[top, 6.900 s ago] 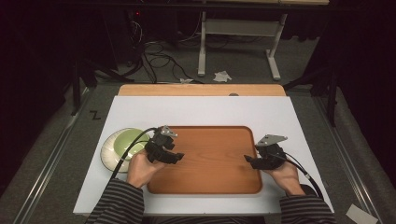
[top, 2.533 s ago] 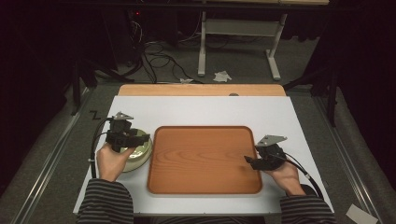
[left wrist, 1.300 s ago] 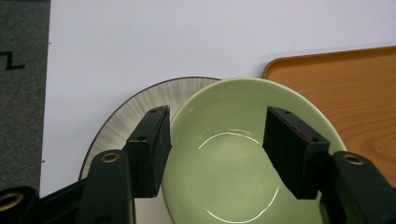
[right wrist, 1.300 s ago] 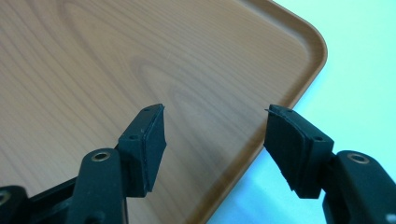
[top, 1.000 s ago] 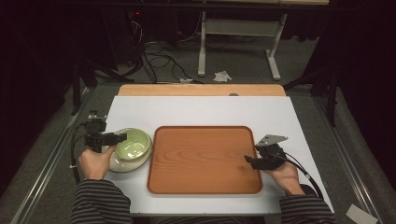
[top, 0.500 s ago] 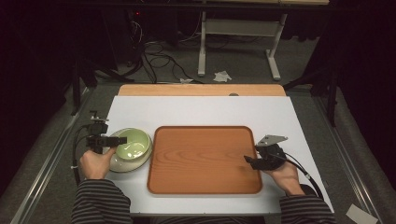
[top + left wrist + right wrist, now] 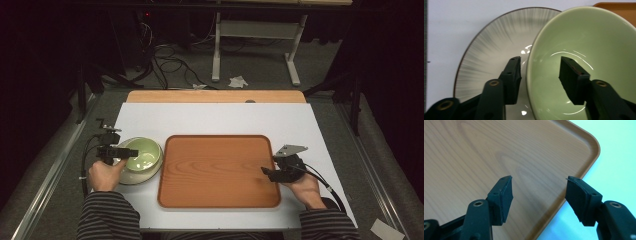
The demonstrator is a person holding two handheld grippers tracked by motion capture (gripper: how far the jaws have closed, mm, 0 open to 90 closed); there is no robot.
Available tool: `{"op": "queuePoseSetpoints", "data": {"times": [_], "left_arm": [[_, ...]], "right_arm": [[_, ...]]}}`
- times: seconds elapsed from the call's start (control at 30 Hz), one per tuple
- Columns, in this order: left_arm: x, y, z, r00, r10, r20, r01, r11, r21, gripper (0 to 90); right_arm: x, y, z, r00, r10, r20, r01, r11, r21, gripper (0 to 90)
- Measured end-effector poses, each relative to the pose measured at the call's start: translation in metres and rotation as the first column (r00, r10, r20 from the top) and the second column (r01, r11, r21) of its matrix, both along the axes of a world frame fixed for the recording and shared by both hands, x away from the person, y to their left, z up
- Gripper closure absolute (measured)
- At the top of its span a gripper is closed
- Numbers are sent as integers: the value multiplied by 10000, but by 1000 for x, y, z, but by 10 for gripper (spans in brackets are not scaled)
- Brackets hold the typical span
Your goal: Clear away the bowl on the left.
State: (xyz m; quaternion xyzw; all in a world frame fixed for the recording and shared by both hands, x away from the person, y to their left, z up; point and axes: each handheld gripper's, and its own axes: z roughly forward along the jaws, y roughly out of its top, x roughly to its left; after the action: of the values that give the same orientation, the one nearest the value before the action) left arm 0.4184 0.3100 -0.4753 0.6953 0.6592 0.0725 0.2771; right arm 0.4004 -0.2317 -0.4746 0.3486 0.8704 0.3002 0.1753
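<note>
Left hand-held gripper jaws spread wide, straddling the rim of the green bowl: one jaw outside over the striped plate, one inside the bowl. Can't tell whether either pad touches the rim; not clamped. Bowl sits on the plate, offset toward the tray side, at the left of the white tabletop, just beside the wooden tray. High view: left hand-held gripper points over the bowl from its left. Right hand-held gripper wide open, holding nothing, over the tray near its right edge; one jaw over the wood, the other past the rim over the tabletop.
</note>
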Motion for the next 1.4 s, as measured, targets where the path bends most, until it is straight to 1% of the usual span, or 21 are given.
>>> {"op": "queuePoseSetpoints", "data": {"times": [0.07, 0.1, 0.13, 0.33, 0.37, 0.43, 0.5, 0.53, 0.57, 0.63, 0.67, 0.73, 0.8, 0.83, 0.97, 1.0, 1.07, 1.17, 1.27, 1.33, 1.4], "left_arm": [[0, 0, 0, 10000, -7, -37, 7, 10000, 11, 559], [1, 0, 0, 9999, -17, -108, 17, 10000, -25, 594], [1, 1, -1, 9999, 0, -147, -1, 10000, -81, 606], [2, 4, -1, 9995, 102, -284, -102, 9999, -18, 730], [2, 7, -2, 9993, 158, -349, -162, 9998, -120, 750], [2, 8, -2, 9991, 180, -389, -185, 9997, -131, 779], [2, 11, -5, 9990, 212, -403, -225, 9992, -333, 798], [3, 13, -7, 9983, 202, -547, -229, 9985, -496, 812], [4, 13, -9, 9978, 155, -648, -190, 9983, -542, 821], [4, 12, -8, 9976, 119, -681, -147, 9991, -405, 824], [5, 12, -8, 9975, 112, -696, -141, 9990, -413, 824], [4, 14, -8, 9973, 118, -730, -159, 9983, -566, 830], [3, 13, -7, 9973, 122, -729, -158, 9987, -488, 835], [3, 13, -7, 9975, 141, -697, -177, 9985, -514, 836], [2, 14, -5, 9975, 153, -687, -196, 9979, -618, 835], [1, 14, -2, 9978, 128, -657, -158, 9988, -453, 835], [-1, 15, -1, 9979, 142, -637, -167, 9991, -400, 835], [0, 17, -1, 9979, 211, -614, -239, 9987, -449, 835], [-1, 18, 1, 9983, 269, -520, -291, 9987, -425, 835], [-3, 20, 2, 9985, 348, -426, -370, 9979, -522, 835], [-4, 21, 5, 9986, 488, -223, -501, 9965, -661, 835]], "right_arm": [[0, 0, 0, 10000, 16, -28, -16, 10000, 34, 402], [0, 0, 0, 10000, 3, -21, -3, 10000, 4, 402], [0, 0, 0, 10000, -18, -34, 18, 10000, -3, 402], [0, -1, 0, 10000, 16, -25, -16, 10000, 32, 402], [0, 0, 0, 10000, 57, -21, -57, 10000, 10, 402], [0, 0, -1, 9999, 85, -77, -85, 10000, -40, 401], [0, 0, 0, 10000, 48, -66, -48, 10000, -13, 401], [0, -1, 0, 10000, 41, -70, -41, 10000, -50, 401], [0, -1, 0, 10000, 24, -80, -24, 10000, -2, 401], [-1, -2, 0, 10000, -21, -66, 21, 10000, -24, 400], [-1, -2, 0, 10000, -42, -59, 42, 10000, 16, 401], [0, -1, -1, 10000, 16, -74, -16, 10000, -17, 401], [0, -1, -1, 10000, 23, -57, -23, 10000, -1, 401], [-1, -1, 0, 10000, 0, -51, 0, 10000, -50, 401], [-1, -2, 0, 10000, -3, 3, 3, 10000, 11, 400], [-1, -1, 0, 10000, -18, -47, 18, 10000, -50, 400], [-1, -1, 1, 10000, -53, -24, 53, 10000, 16, 401], [-1, -2, 0, 10000, -84, -37, 84, 10000, -13, 400], [0, -2, 0, 10000, -31, -1, 31, 10000, 20, 400], [-1, -2, 1, 10000, -58, -1, 58, 10000, -6, 401], [-2, -2, 1, 10000, -73, -5, 73, 10000, 10, 400]]}}
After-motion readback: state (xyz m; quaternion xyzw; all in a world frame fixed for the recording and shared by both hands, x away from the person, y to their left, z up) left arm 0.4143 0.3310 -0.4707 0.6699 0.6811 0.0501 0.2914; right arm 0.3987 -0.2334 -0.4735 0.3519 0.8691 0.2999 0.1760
